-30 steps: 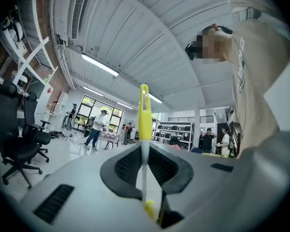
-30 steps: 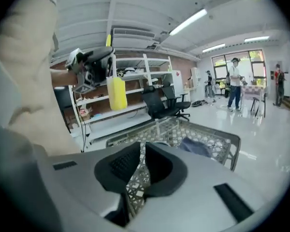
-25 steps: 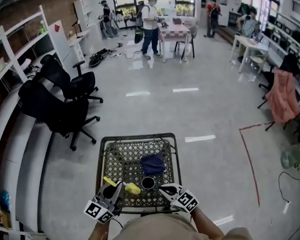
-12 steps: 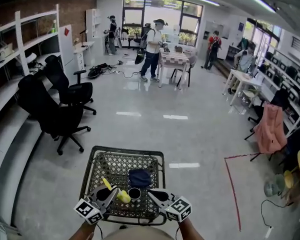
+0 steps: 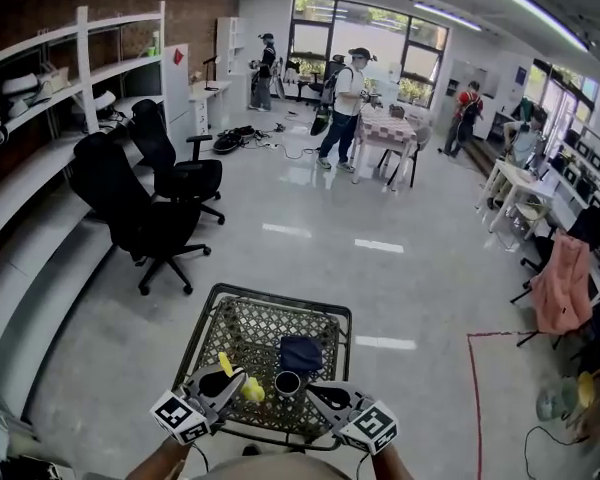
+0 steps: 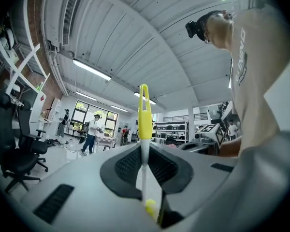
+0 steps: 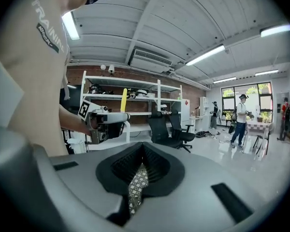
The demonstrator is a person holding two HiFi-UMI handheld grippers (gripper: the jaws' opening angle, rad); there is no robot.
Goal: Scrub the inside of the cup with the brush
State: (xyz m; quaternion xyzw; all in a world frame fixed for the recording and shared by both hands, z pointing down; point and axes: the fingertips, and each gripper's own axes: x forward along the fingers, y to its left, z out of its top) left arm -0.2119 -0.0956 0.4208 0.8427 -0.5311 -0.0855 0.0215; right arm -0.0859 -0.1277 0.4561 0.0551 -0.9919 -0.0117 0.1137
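Nearest, the left tongs are clamped on the yellow plastic brush with its rounded yellow head, and the handle stands up between the jaws. The right tongs are clenched on nothing; only a sliver of lattice pattern shows in their slit.

Between the two, the small dark round cup with a pale rim appears to stand on the black wire-mesh worktop. The brush head is just left of it, not inside. Just beyond lies a crumpled dark-blue cloth.

Against a second ago, the layout is unchanged — only the head has tipped up, taking in more of the room. By my reading, scrubbing has not begun — the cup is unheld.
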